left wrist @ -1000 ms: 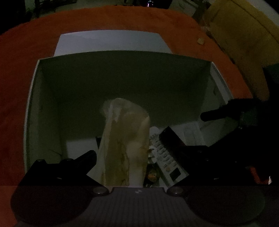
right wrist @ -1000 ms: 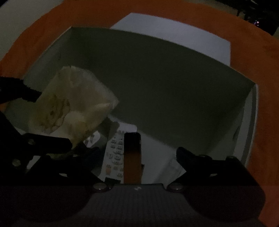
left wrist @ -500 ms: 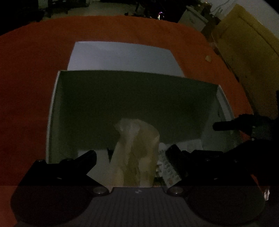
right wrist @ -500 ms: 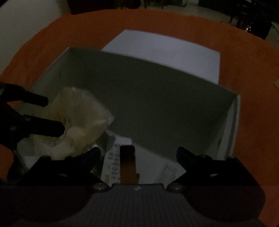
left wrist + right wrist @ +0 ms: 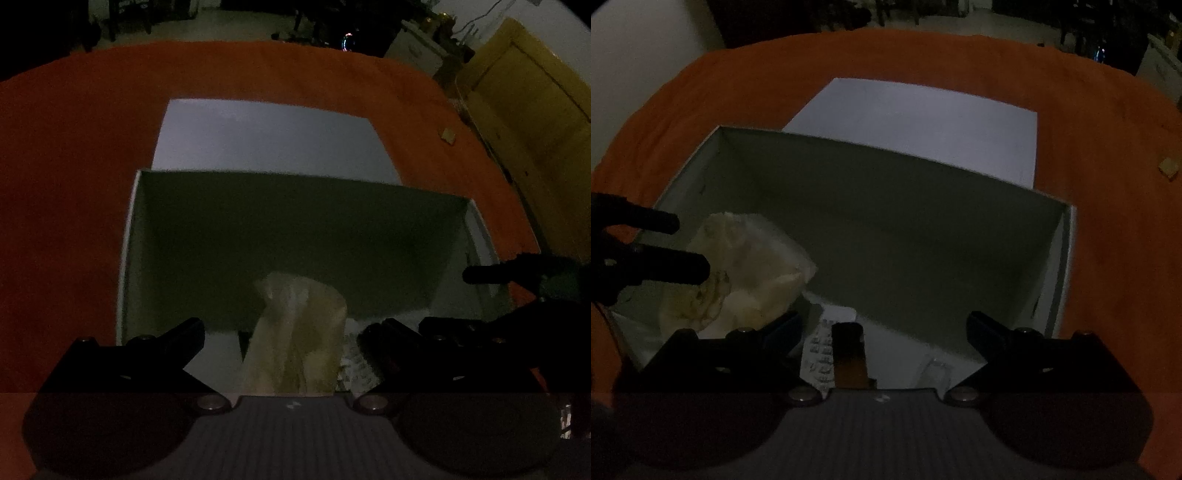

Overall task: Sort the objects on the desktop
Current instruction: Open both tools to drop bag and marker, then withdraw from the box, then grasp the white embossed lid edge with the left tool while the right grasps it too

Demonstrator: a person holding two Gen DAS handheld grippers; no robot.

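An open white box (image 5: pixel 127 258) (image 5: pixel 1065 258) stands on the orange cloth. A crumpled clear plastic bag (image 5: pixel 297 332) (image 5: pixel 746 273) with pale contents stands inside it. A calculator (image 5: pixel 818 356) and a dark rectangular object (image 5: pixel 849 354) lie on the box floor beside it. My left gripper (image 5: pixel 282 332) is open above the near edge, with the bag between its fingers and untouched. My right gripper (image 5: pixel 884 325) is open and empty over the box. It shows at the right of the left wrist view (image 5: pixel 491 275).
The box lid (image 5: pixel 269 136) (image 5: pixel 923 118) lies flat behind the box. A small tan scrap (image 5: pixel 448 134) (image 5: pixel 1169 166) sits on the cloth at the far right. A yellow cabinet (image 5: pixel 535 129) stands beyond the table's right edge.
Both grippers have pulled back and up from the box. The bag, calculator and dark object stay inside. Both grippers remain open.
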